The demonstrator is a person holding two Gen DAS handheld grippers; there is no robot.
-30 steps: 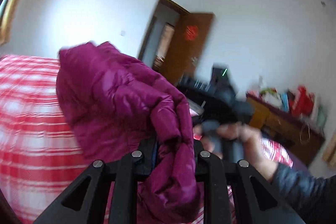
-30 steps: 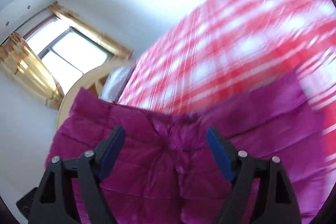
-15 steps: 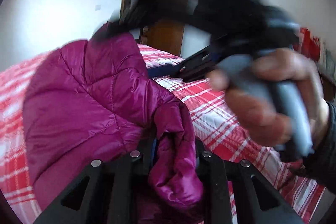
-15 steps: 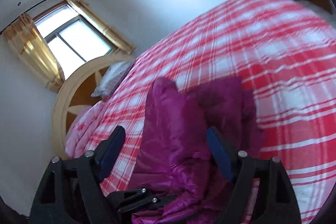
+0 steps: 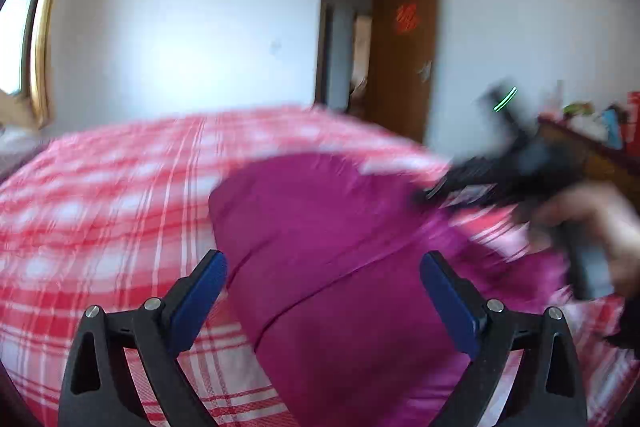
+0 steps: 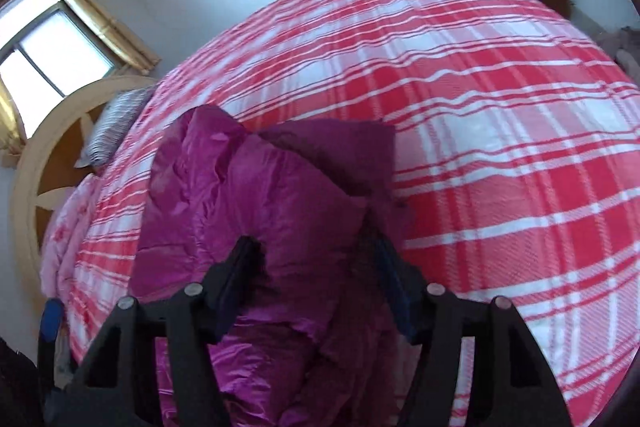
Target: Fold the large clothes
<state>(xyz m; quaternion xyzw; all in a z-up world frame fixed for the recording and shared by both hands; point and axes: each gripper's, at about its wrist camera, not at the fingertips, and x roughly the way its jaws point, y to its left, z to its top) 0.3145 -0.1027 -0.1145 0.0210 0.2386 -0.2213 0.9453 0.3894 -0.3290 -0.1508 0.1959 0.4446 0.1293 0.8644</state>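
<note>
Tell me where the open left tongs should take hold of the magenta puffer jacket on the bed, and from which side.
Probably grip the jacket's rounded outer edge facing the left tongs, coming in low along the plaid bedspread. There the padding forms one thin fold line; the middle is a broad puffed panel, too bulky to pinch. The right tongs already clamp the bunched end.

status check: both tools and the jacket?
Left tool open, over the jacket. Right tool closing on a jacket fold, grip unclear. Jacket bunched on the bed. Nothing in the way.

Left gripper [image 5: 322,281] holds its jaws spread wide; right gripper [image 6: 314,263] has its jaws pinched inward.
</note>
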